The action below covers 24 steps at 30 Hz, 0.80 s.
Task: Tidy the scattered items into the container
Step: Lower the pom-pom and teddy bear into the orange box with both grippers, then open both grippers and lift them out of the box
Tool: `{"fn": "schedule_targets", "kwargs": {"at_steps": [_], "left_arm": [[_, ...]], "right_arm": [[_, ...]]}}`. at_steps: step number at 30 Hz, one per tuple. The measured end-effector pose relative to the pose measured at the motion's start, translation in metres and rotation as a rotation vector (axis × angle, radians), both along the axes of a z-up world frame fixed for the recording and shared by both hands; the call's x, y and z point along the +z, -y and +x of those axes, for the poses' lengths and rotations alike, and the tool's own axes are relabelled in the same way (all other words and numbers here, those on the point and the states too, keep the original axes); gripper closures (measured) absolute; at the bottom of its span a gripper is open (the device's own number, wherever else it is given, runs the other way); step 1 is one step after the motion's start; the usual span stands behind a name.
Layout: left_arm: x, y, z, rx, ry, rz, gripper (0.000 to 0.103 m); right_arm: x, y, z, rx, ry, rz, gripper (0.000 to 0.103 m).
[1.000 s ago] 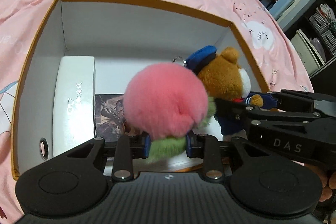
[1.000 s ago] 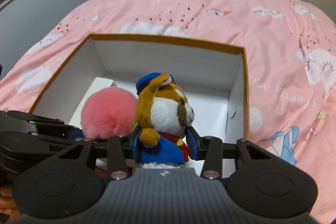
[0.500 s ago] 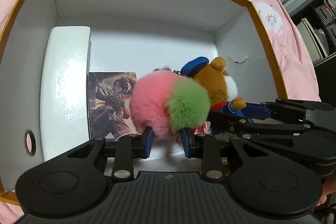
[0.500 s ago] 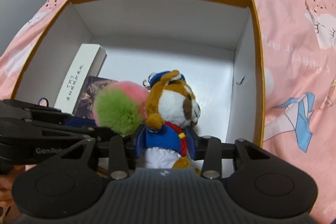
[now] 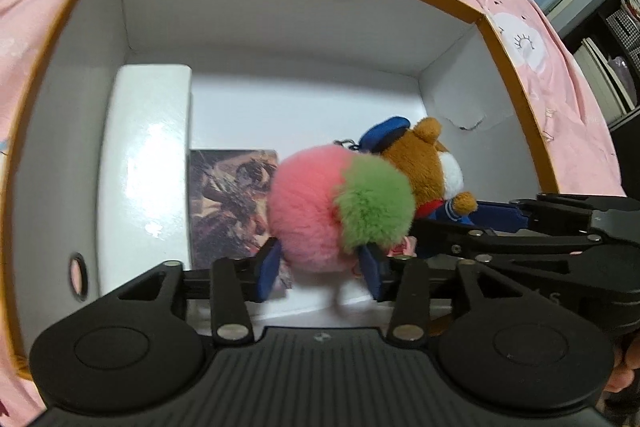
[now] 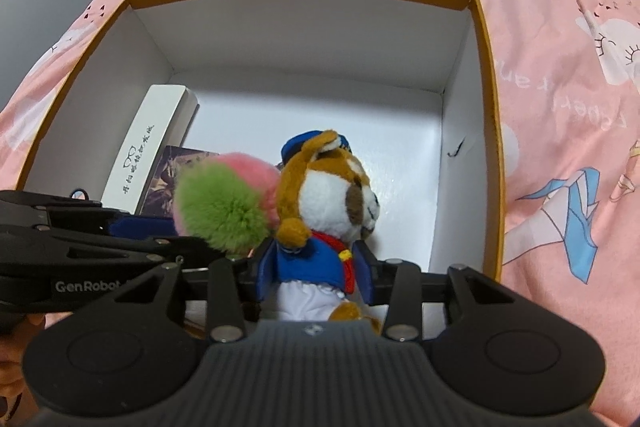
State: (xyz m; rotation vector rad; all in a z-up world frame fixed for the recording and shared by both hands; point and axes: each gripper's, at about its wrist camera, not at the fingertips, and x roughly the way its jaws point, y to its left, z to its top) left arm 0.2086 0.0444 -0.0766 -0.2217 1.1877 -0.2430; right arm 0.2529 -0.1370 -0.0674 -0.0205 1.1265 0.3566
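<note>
Left gripper [image 5: 320, 269] down inside the big white box [image 5: 280, 23] with the orange rim, jaws opening, with the fluffy pink and green ball [image 5: 340, 209] between the blue pads [image 5: 269, 267] and not squeezed any more. Right gripper [image 6: 316, 273] just beside it, pinching the toy bear [image 6: 328, 195] in the blue hat and blue coat by its body, low in the box. Against the left wall, a long white case [image 5: 146, 163] with a dark picture card [image 5: 230, 203] touching it, all on a pink bedspread [image 6: 560, 27].
</note>
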Motion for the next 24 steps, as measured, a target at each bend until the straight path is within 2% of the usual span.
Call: {"fn": "schedule_targets", "kwargs": {"at_steps": [3,7,9,12,14,24], "left_arm": [[0.002,0.000,-0.004,0.012,0.028,0.032,0.042],[0.005,0.000,-0.008,0.029,0.059,0.065,0.039],[0.008,-0.001,-0.011,0.035,0.078,0.087,0.033],[0.012,-0.002,-0.015,0.043,0.104,0.099,0.033],[0.016,-0.003,-0.018,0.048,0.124,0.104,0.031],[0.040,0.002,-0.038,0.074,0.231,0.138,0.030]], "right_arm": [[0.002,0.000,-0.001,-0.003,0.009,-0.002,0.056],[0.005,0.001,-0.006,-0.006,0.024,0.013,0.048],[0.008,0.000,-0.008,0.006,0.032,0.018,0.043],[0.013,-0.002,-0.015,0.014,0.074,0.000,0.039],[0.018,-0.005,-0.018,0.016,0.109,-0.031,0.029],[0.042,-0.009,-0.054,0.074,0.339,-0.153,0.024]]}}
